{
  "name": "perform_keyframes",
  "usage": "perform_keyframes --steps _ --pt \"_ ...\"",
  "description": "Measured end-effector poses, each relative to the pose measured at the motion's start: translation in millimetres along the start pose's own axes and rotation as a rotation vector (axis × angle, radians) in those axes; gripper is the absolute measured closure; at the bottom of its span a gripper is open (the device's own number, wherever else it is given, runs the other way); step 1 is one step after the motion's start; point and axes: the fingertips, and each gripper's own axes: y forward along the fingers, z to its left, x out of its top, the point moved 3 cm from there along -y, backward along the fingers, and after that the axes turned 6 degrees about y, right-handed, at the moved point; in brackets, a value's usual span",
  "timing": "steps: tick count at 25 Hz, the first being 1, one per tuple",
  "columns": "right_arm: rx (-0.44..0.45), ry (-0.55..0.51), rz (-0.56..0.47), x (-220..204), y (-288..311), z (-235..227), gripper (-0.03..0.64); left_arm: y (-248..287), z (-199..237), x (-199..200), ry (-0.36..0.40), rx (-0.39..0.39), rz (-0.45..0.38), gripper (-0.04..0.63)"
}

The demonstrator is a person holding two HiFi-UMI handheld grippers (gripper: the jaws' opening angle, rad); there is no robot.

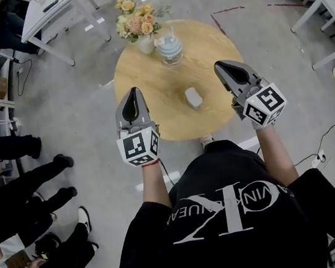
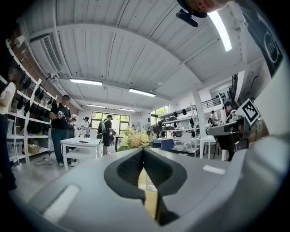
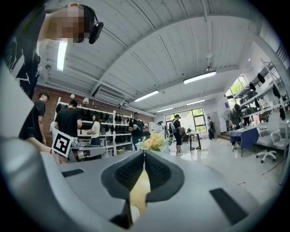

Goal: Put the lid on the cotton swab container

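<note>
To the left of the round wooden table [image 1: 204, 43], a few people's legs [image 1: 32, 188] in dark trousers line the grey floor. The left gripper [image 1: 131, 92] is held level over the table's near-left edge, its jaws pressed together with nothing between them. Beyond it, at the table's far edge, stands a white vase of yellow and peach flowers [image 1: 136, 21]. Close beside the vase on its right is the cotton swab container [image 1: 170, 49] (a squat jar with pale blue bands, thin sticks poking out of its open top). The lid [image 1: 194, 97], small and white, lies alone on the bare wood near the middle of the table. It is nearer the person than the container, well apart from it, and roughly between the two grippers. The right gripper [image 1: 218, 65] hangs over the table's near-right edge, pointing toward the far side, with its jaws likewise closed on nothing. The person holding both grippers wears a black shirt [image 1: 231, 227] with white lettering.
</note>
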Motion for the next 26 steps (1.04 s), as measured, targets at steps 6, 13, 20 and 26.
perform_keyframes --steps 6,13,20,26 --pt "0.002 0.000 0.005 -0.9 0.7 -0.1 0.597 -1.1 2.1 -1.2 -0.006 0.011 0.001 0.583" --pt "0.000 0.002 0.014 -3.8 1.8 -0.1 0.597 -2.5 3.8 -1.7 -0.018 0.020 -0.007 0.583" --pt "0.002 0.008 0.037 -9.5 1.2 2.0 0.597 -3.9 3.0 -7.5 -0.033 0.023 0.006 0.583" --pt "0.002 0.017 0.050 -13.8 3.5 -0.6 0.597 0.5 3.3 -9.5 -0.036 0.022 0.008 0.583"
